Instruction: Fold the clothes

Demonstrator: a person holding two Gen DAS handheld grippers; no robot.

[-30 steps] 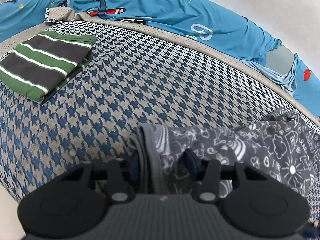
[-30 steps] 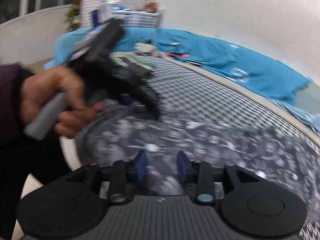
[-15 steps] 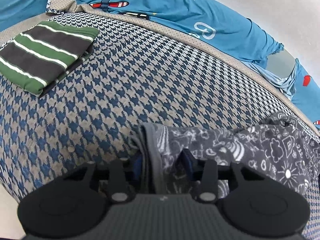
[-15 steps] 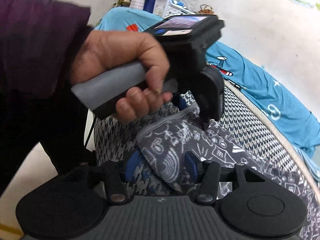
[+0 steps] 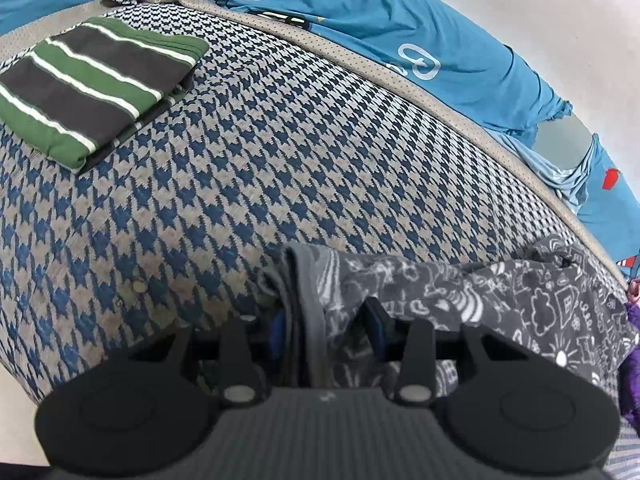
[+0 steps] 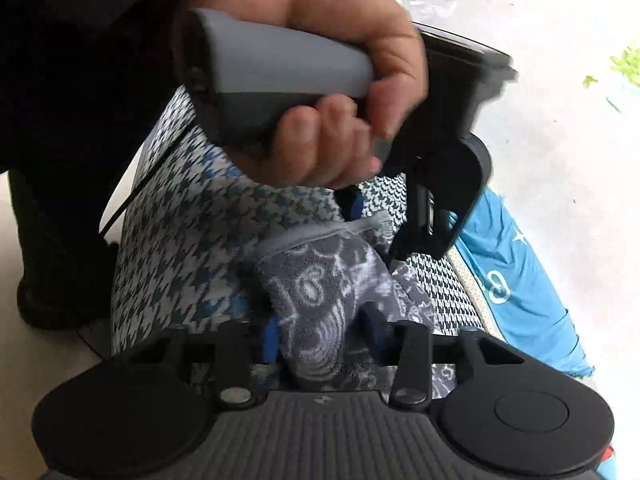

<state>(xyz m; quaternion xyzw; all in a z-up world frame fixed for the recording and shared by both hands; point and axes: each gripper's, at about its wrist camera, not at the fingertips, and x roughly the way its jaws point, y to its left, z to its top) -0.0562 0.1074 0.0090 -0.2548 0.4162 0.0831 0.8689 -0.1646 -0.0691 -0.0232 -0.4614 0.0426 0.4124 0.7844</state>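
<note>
Grey doodle-print garment [image 5: 472, 300] lies bunched along the near edge of a houndstooth-covered cushion [image 5: 280, 152]. Left gripper [image 5: 326, 322]: jaws pinching the garment's banded hem, fabric gathered between the blue pads. Right gripper [image 6: 320, 330]: jaws closing on a thick fold of the same cloth; pads appear to press it, though motion blur makes the contact uncertain. A hand [image 6: 320, 80] grips the left gripper's grey handle. Folded green-striped shirt [image 5: 92, 84] sits well apart, far left. Blue airplane-print sheet [image 5: 440, 48] lies behind the cushion.
</note>
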